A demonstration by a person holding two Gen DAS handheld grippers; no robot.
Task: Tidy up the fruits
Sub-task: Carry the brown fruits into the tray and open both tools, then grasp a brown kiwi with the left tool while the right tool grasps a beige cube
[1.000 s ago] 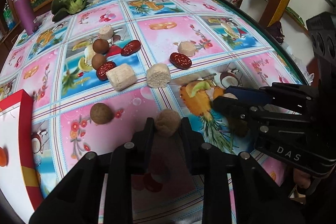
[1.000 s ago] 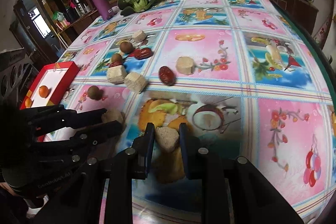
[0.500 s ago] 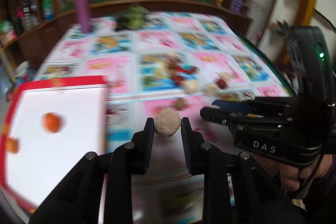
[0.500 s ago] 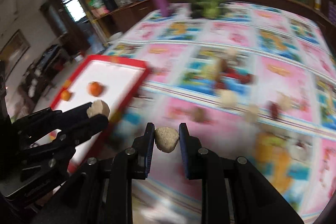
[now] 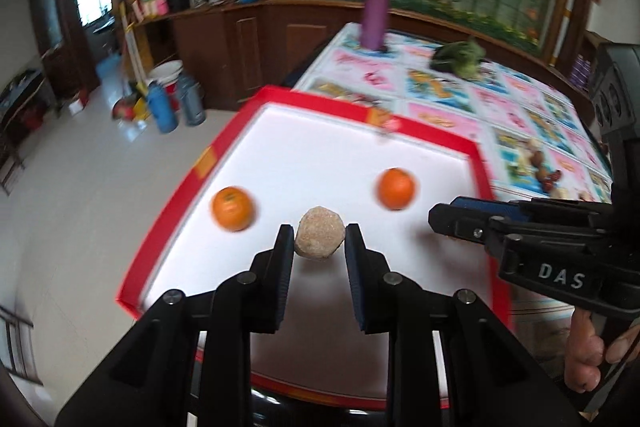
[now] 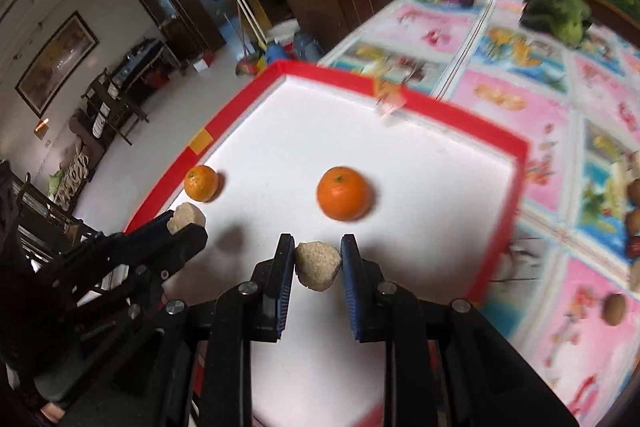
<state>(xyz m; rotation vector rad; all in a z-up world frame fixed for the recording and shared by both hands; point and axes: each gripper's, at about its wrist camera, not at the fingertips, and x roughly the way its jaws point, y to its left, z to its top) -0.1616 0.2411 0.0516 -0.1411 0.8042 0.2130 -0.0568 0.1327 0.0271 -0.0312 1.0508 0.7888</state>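
My left gripper [image 5: 319, 242] is shut on a round tan fruit [image 5: 319, 238] and hangs over the white floor of a red-rimmed tray [image 5: 432, 137]. Two oranges [image 5: 233, 207] [image 5: 396, 188] lie in the tray beyond it. My right gripper [image 6: 318, 257] is shut on a rough tan chunk [image 6: 318, 265], also above the tray [image 6: 460, 109]. In the right wrist view the oranges [image 6: 201, 183] [image 6: 343, 193] sit ahead, and the left gripper [image 6: 186, 223] shows at the lower left with its fruit [image 6: 185, 215]. In the left wrist view the right gripper [image 5: 440, 218] reaches in from the right.
The tray sits at the left end of a table with a colourful fruit-print cloth [image 6: 520, 87]. A purple bottle [image 5: 378, 7] and a green vegetable [image 6: 558, 13] stand at the far side. More fruits [image 6: 632, 211] lie on the cloth at right. Beyond the tray's left rim is open floor [image 5: 80, 207].
Both grippers have swung left from the fruit pile on the cloth to above the red tray, each keeping its tan piece. The oranges now lie close ahead.
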